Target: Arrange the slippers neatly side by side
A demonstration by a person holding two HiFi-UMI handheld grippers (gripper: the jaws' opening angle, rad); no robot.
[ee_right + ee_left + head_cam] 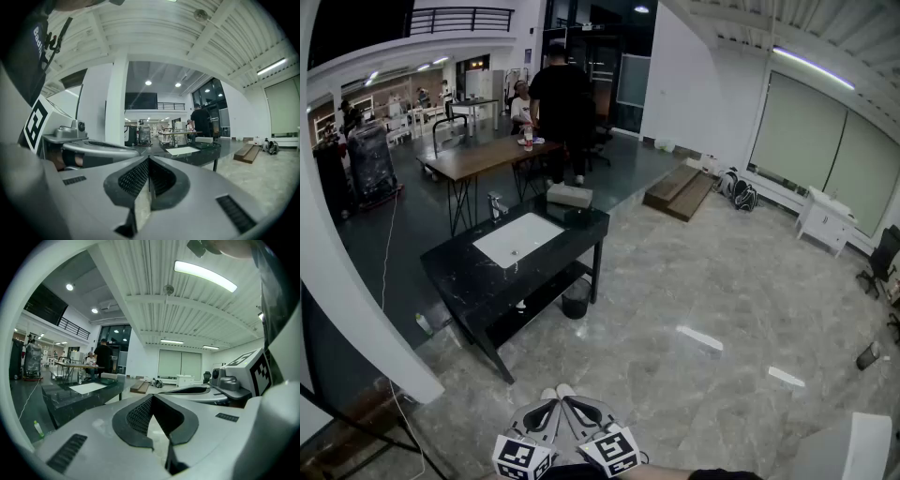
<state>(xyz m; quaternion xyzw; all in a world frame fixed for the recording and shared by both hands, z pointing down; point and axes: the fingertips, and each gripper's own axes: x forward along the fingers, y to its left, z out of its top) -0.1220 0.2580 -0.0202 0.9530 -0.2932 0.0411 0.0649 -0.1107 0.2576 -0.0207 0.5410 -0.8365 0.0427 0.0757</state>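
Head view: your left gripper (547,396) and right gripper (566,391) hang tip to tip over the marble floor (712,281), near a black sink counter (459,272). No slippers show, so find them first.
Left gripper view: jaws pressed together, empty.
Right gripper view: likewise closed on nothing.

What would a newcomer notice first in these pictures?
The black sink table with its white basin stands left of centre on the pale floor. Behind it, a person in black stands at a wooden table. At the bottom, the left claw and right claw are shut, side by side.
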